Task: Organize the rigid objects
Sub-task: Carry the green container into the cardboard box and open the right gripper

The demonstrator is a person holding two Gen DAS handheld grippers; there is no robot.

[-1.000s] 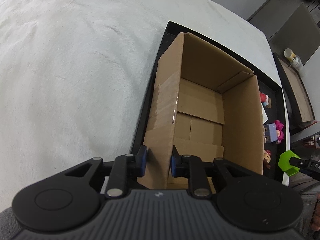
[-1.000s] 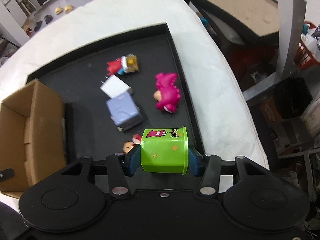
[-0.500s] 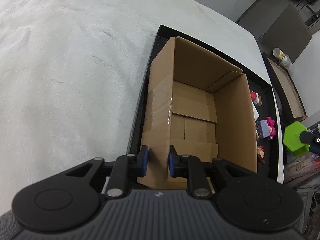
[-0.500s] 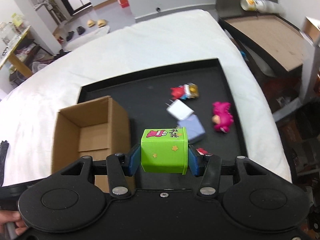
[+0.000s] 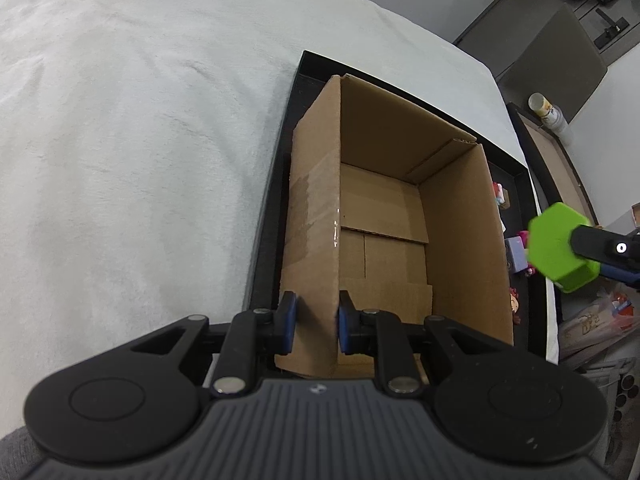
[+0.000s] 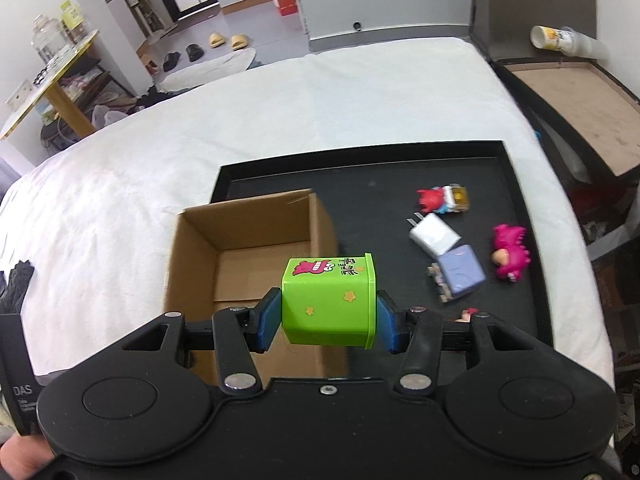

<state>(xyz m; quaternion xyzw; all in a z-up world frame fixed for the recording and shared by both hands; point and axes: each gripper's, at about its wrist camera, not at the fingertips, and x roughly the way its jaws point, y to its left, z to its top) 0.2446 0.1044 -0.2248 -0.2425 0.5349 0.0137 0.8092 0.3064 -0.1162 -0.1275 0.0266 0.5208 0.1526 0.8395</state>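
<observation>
Left gripper on cardboard box wall

Each black tool has blue pads and silver screws.

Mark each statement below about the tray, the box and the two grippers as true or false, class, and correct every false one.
1. The right gripper holds a green container. True.
2. The cardboard box already holds several toys. False: its inside shows only bare cardboard.
3. The left gripper pinches a wall of the box. True.
4. The pink dinosaur figure lies inside the box. False: it lies on the black tray, beside the box.
5. The white charger lies on the tray. True.
</observation>
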